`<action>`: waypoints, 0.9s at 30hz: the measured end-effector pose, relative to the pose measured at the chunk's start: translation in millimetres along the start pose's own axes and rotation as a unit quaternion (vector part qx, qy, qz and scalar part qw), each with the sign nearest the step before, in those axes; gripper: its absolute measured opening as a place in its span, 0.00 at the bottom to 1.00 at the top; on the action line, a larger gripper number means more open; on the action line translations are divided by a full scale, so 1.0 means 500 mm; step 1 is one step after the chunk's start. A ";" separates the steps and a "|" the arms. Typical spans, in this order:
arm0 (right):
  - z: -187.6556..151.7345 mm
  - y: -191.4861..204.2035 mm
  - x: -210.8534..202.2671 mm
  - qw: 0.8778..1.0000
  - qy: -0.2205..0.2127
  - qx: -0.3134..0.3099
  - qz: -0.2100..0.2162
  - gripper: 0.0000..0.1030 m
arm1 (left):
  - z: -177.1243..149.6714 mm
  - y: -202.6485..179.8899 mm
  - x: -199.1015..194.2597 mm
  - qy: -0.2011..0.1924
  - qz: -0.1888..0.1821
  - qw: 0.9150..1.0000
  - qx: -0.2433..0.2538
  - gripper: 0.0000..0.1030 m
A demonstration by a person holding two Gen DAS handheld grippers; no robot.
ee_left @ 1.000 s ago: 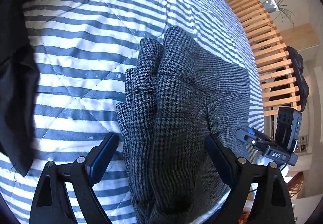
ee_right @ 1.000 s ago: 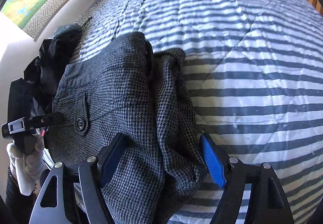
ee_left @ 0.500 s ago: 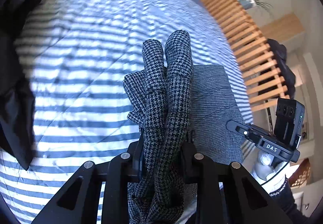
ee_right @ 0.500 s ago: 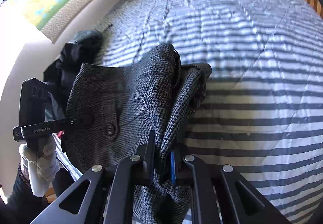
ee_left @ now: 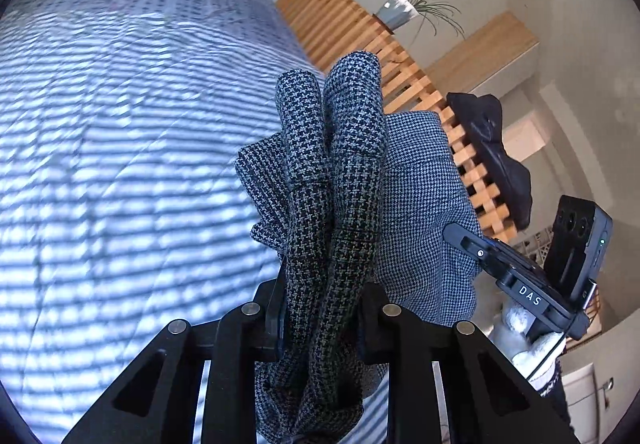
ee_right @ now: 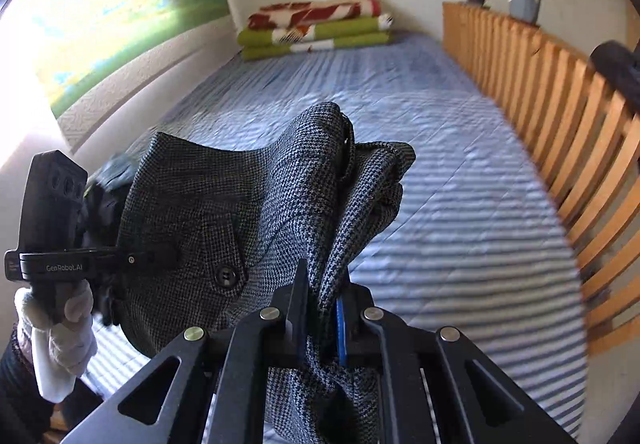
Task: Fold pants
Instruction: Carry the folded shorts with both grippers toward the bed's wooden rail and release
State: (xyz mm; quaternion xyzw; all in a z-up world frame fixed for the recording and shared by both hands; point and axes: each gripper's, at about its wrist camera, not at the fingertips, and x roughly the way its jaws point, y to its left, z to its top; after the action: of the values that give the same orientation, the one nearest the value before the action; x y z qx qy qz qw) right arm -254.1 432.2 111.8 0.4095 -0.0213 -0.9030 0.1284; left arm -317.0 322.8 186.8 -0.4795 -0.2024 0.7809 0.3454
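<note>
Grey houndstooth pants (ee_left: 352,180), bunched in folds, raised above the striped bed, buttoned pocket outward.

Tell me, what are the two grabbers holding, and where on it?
Both hold the checked pants. The left gripper pinches a bunched fold of the fabric. The right gripper pinches a bunched fold near the buttoned pocket.

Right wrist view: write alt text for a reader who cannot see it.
The right gripper clamps a bunched fold of grey houndstooth woven pants, lifted above a blue-and-white striped quilted bedspread. At left, a white-gloved hand holds the left gripper against the pants near a dark button; a slatted wooden rail runs along the right.
</note>
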 end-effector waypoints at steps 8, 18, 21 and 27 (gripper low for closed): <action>0.148 -0.202 0.145 0.996 -0.029 0.008 -0.089 0.09 | 0.240 -0.058 0.320 -0.001 0.023 0.999 0.038 0.24; 0.172 -0.410 0.369 0.987 0.005 0.055 -0.153 0.10 | 0.314 0.006 0.644 0.046 0.087 0.994 0.043 0.33; 0.152 -0.460 0.410 0.969 0.046 0.079 -0.229 0.22 | 0.335 0.046 0.637 0.016 0.105 0.994 -0.004 0.49; 0.135 -0.387 0.346 0.976 -0.022 0.034 -0.212 0.22 | 0.329 -0.021 0.581 -0.038 0.074 0.995 0.063 0.49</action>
State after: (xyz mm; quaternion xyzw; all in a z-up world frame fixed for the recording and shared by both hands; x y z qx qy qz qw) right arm -455.3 571.6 1.6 0.3885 0.0326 -0.9173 -0.0808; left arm -547.3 545.6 92.0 -0.4407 -0.1298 0.8328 0.3087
